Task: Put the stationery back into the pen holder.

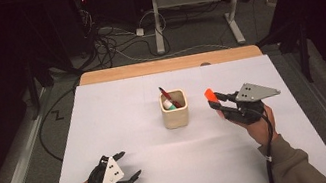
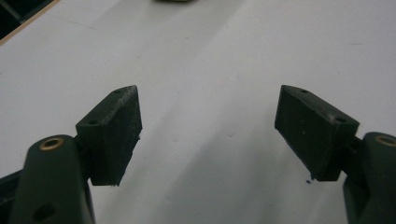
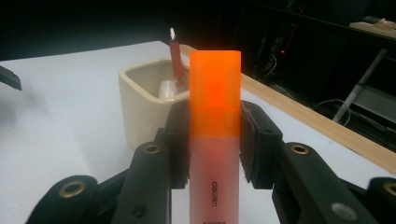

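Right of cup (image 1: 175, 109), right gripper (image 1: 217, 103) clamped on orange highlighter (image 3: 215, 116); risk: clipping rim or red pen (image 3: 176, 58), tipping cup. Left gripper (image 2: 208, 135) jaws apart, empty.

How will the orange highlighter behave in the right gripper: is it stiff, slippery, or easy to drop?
The highlighter looks like rigid plastic, so it probably will not bend. Its smooth body may slip, though the right gripper clamps both flat sides. It seems light; once released on the table, its flattish shape should hardly roll.
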Demonstrator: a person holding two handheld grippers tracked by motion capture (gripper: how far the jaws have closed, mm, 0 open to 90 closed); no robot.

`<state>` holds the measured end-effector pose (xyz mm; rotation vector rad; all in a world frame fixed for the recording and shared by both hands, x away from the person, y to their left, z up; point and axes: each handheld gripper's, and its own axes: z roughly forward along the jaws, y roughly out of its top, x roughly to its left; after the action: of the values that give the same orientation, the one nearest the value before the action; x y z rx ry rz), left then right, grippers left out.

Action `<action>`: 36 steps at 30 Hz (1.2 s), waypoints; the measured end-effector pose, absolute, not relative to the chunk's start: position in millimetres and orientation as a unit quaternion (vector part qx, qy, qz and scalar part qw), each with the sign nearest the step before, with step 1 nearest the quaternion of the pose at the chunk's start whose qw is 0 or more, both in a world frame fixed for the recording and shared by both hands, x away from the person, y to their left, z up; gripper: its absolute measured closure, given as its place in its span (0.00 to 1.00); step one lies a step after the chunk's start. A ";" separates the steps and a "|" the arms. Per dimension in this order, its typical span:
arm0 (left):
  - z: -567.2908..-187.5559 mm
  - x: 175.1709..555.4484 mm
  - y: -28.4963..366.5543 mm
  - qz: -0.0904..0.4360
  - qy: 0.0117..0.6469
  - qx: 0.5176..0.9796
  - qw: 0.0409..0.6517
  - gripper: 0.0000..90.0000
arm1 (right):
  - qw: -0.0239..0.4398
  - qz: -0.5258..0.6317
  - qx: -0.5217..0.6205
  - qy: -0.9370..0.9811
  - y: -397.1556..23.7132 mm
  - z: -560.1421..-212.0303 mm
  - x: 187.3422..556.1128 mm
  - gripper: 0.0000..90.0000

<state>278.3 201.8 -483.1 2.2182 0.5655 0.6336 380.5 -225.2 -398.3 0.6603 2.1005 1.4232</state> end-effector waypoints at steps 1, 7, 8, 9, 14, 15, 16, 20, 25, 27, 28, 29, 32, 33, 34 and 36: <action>-483.2 278.4 201.9 0.247 0.221 0.866 0.374 0.25 | 0.260 0.526 0.240 0.773 -222.9 -397.9 381.6 0.75; -483.5 278.6 202.1 0.247 0.221 0.866 0.374 0.25 | 0.259 0.535 0.237 0.768 -210.4 -394.5 388.1 0.75; -483.5 278.6 202.2 0.246 0.222 0.866 0.375 0.25 | 0.261 0.535 0.235 0.768 -208.4 -394.0 389.3 0.75; -483.5 278.6 202.2 0.246 0.222 0.866 0.375 0.25 | 0.263 0.537 0.234 0.767 -206.6 -393.6 390.3 0.75; -483.9 278.7 201.8 0.246 0.222 0.866 0.374 0.25 | 0.266 0.542 0.233 0.762 -199.7 -390.5 395.0 0.75; -483.9 278.7 201.8 0.246 0.222 0.866 0.374 0.25 | 0.267 0.543 0.231 0.762 -198.7 -389.2 396.0 0.75; -483.9 278.8 201.9 0.246 0.222 0.866 0.374 0.25 | 0.265 0.544 0.232 0.762 -197.4 -388.0 396.5 0.75; -483.7 278.6 201.9 0.247 0.221 0.866 0.373 0.25 | 0.270 0.545 0.227 0.761 -191.7 -383.7 399.9 0.75; -483.7 278.7 202.2 0.245 0.222 0.866 0.375 0.25 | 0.272 0.549 0.224 0.757 -185.0 -378.8 403.6 0.75; -483.7 278.8 202.7 0.246 0.223 0.865 0.375 0.25 | 0.270 0.551 0.224 0.757 -182.6 -377.4 405.7 0.75; -483.6 278.8 202.8 0.246 0.223 0.865 0.375 0.25 | 0.270 0.551 0.225 0.757 -181.3 -376.8 406.8 0.75; -483.6 278.9 202.9 0.246 0.223 0.865 0.375 0.25 | 0.269 0.551 0.227 0.756 -179.8 -376.2 407.7 0.75; -483.6 278.8 202.7 0.247 0.222 0.866 0.375 0.25 | 0.267 0.555 0.226 0.755 -175.8 -374.2 410.5 0.75; -483.6 278.8 202.7 0.247 0.222 0.866 0.375 0.25 | 0.267 0.556 0.224 0.755 -174.7 -373.6 411.3 0.75; -483.5 278.8 202.9 0.247 0.222 0.865 0.375 0.25 | 0.266 0.556 0.223 0.755 -173.6 -373.0 412.0 0.75; -483.6 278.9 203.1 0.247 0.222 0.865 0.376 0.25 | 0.268 0.555 0.222 0.756 -171.2 -372.5 413.2 0.75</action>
<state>278.9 203.1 -483.6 2.2131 0.5685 0.6324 413.2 -171.2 -372.5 0.5994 2.0377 1.4961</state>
